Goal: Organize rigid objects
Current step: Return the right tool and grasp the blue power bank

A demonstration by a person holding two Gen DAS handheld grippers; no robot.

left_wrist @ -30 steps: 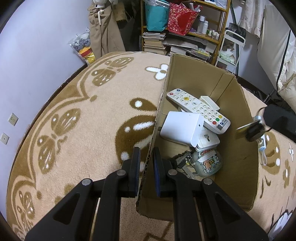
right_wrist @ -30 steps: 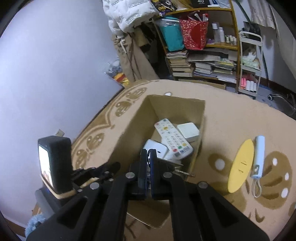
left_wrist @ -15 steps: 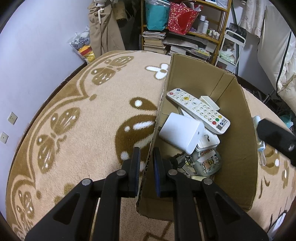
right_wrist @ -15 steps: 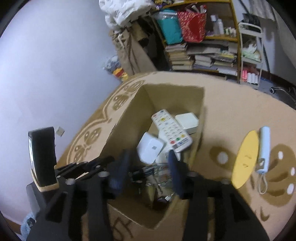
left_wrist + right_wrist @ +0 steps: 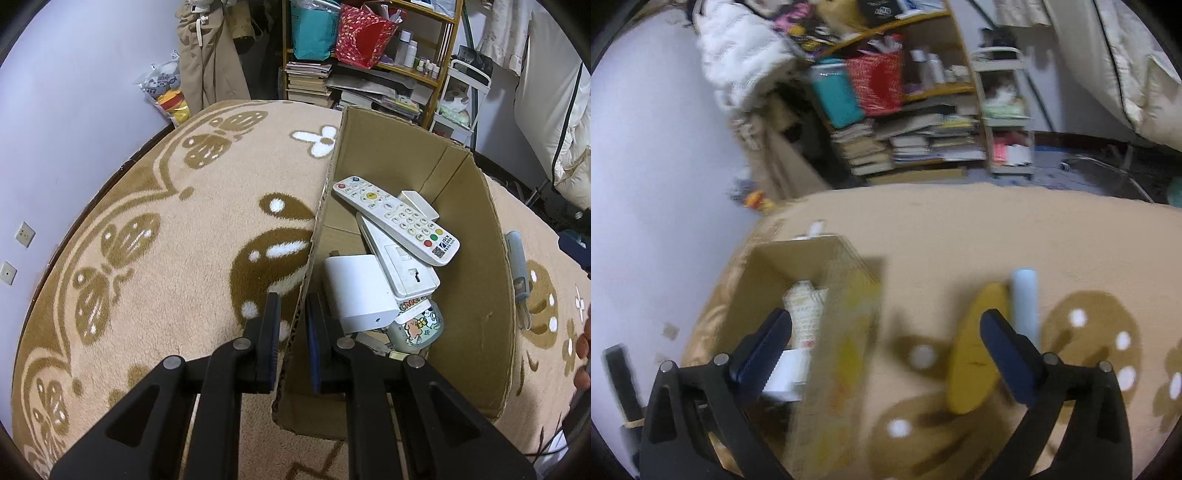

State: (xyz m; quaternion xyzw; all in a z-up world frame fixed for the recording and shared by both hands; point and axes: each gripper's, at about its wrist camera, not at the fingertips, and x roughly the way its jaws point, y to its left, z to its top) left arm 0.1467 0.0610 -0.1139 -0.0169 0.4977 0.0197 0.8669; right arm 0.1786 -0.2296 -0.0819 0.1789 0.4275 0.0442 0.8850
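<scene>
An open cardboard box (image 5: 476,295) stands on the patterned carpet. It holds a white remote (image 5: 395,218), a white adapter block (image 5: 356,291), a white flat device (image 5: 402,262) and a small cartoon jar (image 5: 417,326). My left gripper (image 5: 291,325) is shut on the box's left wall. My right gripper (image 5: 886,347) is wide open and empty, above the carpet just right of the box (image 5: 834,332). A yellow oval disc (image 5: 975,362) and a pale blue stick (image 5: 1025,302) lie on the carpet by its right finger. The right wrist view is blurred.
A cluttered bookshelf (image 5: 369,62) and a white rack (image 5: 461,96) stand beyond the carpet. The purple wall (image 5: 74,110) runs along the left. The pale blue stick (image 5: 517,266) also shows right of the box in the left wrist view.
My right gripper opened wide over the box, dropped what it held, and swung right and out over the carpet. The white adapter block shifted inside the box. My left gripper stayed clamped on the wall.
</scene>
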